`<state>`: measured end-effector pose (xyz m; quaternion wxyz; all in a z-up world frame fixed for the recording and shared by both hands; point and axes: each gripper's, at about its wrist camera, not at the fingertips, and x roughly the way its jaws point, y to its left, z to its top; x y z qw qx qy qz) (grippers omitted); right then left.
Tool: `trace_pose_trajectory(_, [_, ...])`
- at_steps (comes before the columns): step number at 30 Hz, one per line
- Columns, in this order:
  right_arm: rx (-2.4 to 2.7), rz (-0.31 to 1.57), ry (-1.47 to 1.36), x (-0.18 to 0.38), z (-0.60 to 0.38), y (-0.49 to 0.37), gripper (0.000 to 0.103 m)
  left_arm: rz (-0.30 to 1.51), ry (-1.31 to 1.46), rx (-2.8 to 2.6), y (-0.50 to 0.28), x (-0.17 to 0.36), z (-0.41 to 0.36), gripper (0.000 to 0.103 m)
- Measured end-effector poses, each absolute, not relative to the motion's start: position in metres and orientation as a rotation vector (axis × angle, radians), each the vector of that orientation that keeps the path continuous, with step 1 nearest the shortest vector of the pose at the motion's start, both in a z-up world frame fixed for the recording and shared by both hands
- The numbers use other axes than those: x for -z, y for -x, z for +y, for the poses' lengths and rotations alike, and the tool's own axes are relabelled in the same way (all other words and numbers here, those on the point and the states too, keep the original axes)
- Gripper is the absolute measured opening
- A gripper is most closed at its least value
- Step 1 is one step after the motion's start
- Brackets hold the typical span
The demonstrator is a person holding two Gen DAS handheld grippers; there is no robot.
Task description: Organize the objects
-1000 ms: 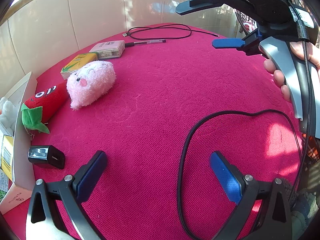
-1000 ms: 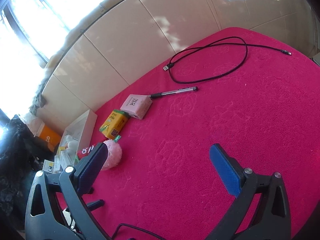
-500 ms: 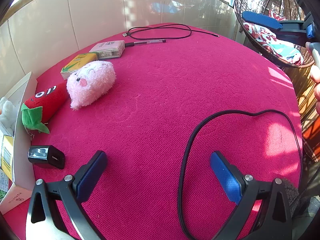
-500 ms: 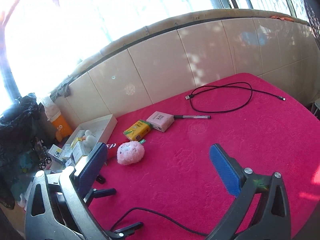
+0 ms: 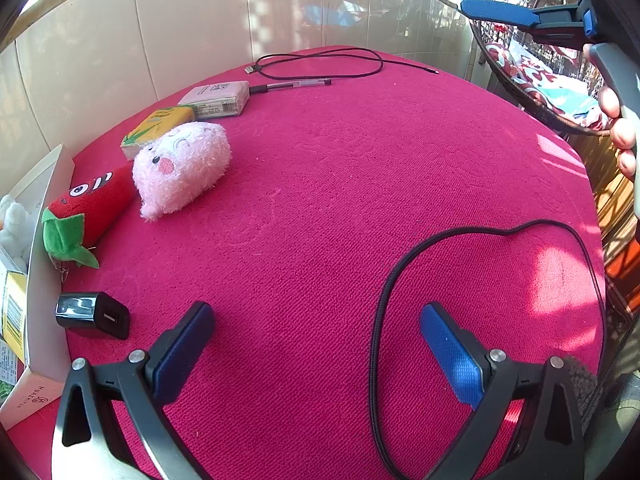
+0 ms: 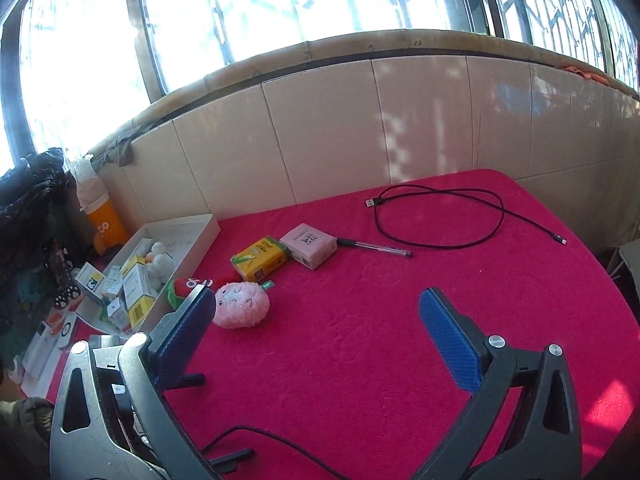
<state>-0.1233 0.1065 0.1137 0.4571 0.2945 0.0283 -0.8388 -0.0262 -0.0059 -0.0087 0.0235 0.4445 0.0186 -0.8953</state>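
Left wrist view: the left gripper hovers low over the crimson carpet-textured tabletop, jaws spread wide and empty. Just beyond its left finger lies a glossy black cube-shaped charger plug, rigid and smooth (likely slippery; grip across its flat sides). Farther off rest a fluffy pink round plush toy and a red strawberry-shaped plush with green leaves, touching each other; both look light and compressible, so a squeeze across the middle should hold. The open white cardboard box stands at the table's left edge.

Right wrist view: the right gripper is raised, jaws apart, nothing held. A yellow-green carton touches a pink rectangular packet; both look stiff-sided. A clear slim pen and a looped black USB cable lie beyond (limp; take the cable at its bunched loop).
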Motion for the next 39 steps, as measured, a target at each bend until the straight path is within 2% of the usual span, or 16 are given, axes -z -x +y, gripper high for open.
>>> trace_pose_trajectory(6, [2.035, 0.096, -0.702, -0.110, 0.081, 0.123, 0.103, 0.042, -1.363, 2.762, 0.023, 0.004, -0.003, 0.103])
trace_pose_trajectory(14, [1.941, 0.208, -0.805, -0.080, 0.006, 0.124, 0.103, 0.016, -0.951, 2.602, -0.037, -0.071, -0.029, 0.103])
trace_pose_trajectory(22, [1.875, 0.330, -0.947, -0.027, -0.073, 0.119, 0.103, 0.370, -0.708, 2.335, -0.080, -0.108, -0.132, 0.103])
trace_pose_trajectory(26, [1.848, 0.373, -1.003, -0.006, -0.088, 0.115, 0.103, 0.400, -0.718, 2.334, -0.080, -0.109, -0.153, 0.103])
trace_pose_trajectory(28, [1.841, 0.412, -0.997, -0.001, -0.091, 0.110, 0.097, 0.346, -0.792, 2.368, -0.063, -0.107, -0.152, 0.103])
trace_pose_trajectory(29, [1.840, 0.435, -0.984, 0.000, -0.091, 0.107, 0.077, 0.317, -0.832, 2.396, -0.053, -0.105, -0.148, 0.103])
trace_pose_trajectory(30, [1.868, 0.470, -0.945, -0.001, -0.089, 0.104, 0.066, 0.295, -0.869, 2.425, -0.042, -0.103, -0.144, 0.103])
trace_pose_trajectory(34, [1.829, 0.409, -0.962, -0.008, -0.062, 0.108, 0.063, 0.195, -1.030, 2.554, 0.006, -0.089, -0.130, 0.103])
trace_pose_trajectory(37, [1.830, 0.313, -0.957, -0.022, -0.022, 0.113, 0.063, 0.061, -1.128, 2.601, 0.037, -0.078, -0.126, 0.103])
trace_pose_trajectory(39, [1.833, 0.245, -0.947, -0.031, 0.004, 0.117, 0.063, 0.034, -1.214, 2.625, 0.056, -0.072, -0.127, 0.103])
